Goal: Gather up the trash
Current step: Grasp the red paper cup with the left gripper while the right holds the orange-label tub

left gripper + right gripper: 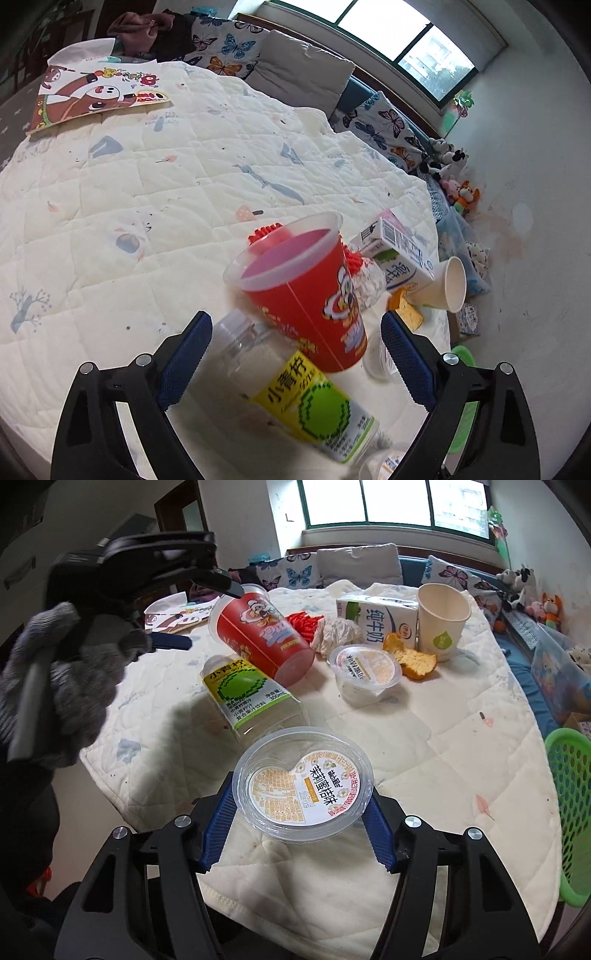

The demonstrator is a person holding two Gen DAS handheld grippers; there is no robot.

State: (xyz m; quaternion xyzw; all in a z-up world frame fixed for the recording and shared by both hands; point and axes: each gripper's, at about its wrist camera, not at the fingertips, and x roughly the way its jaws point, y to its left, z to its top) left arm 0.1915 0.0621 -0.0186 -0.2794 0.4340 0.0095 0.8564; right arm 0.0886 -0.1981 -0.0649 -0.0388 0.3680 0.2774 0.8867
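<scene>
The right gripper (300, 825) holds a clear plastic jelly cup (304, 782) low in the centre of the right wrist view, its blue fingers (218, 829) pressed against the cup's two sides. The cup is shallow and round, with a wide transparent rim and a white and orange printed seal across its top, tilted a little toward the camera above the quilted tabletop (424, 738).

The rest of the trash lies in a cluster in the upper middle of that view. A red printed cup (264, 642) with a clear rim lies tipped on its side, resting on a clear bottle (245, 698) with a yellow and green label. To the right sit a second sealed jelly cup (364, 674), a piece of orange peel (415, 659), a white milk carton (376, 618) and an upright paper cup (441, 622). Crumpled white wrapping (338, 631) and red bits (303, 622) lie behind the red cup. A green perforated basket (570, 812) stands at the right edge.

The left gripper (295, 354), held in a grey gloved hand (62, 686) at the left of the right wrist view, has its fingers spread wide, one by the red cup's rim, neither pressing on anything.
</scene>
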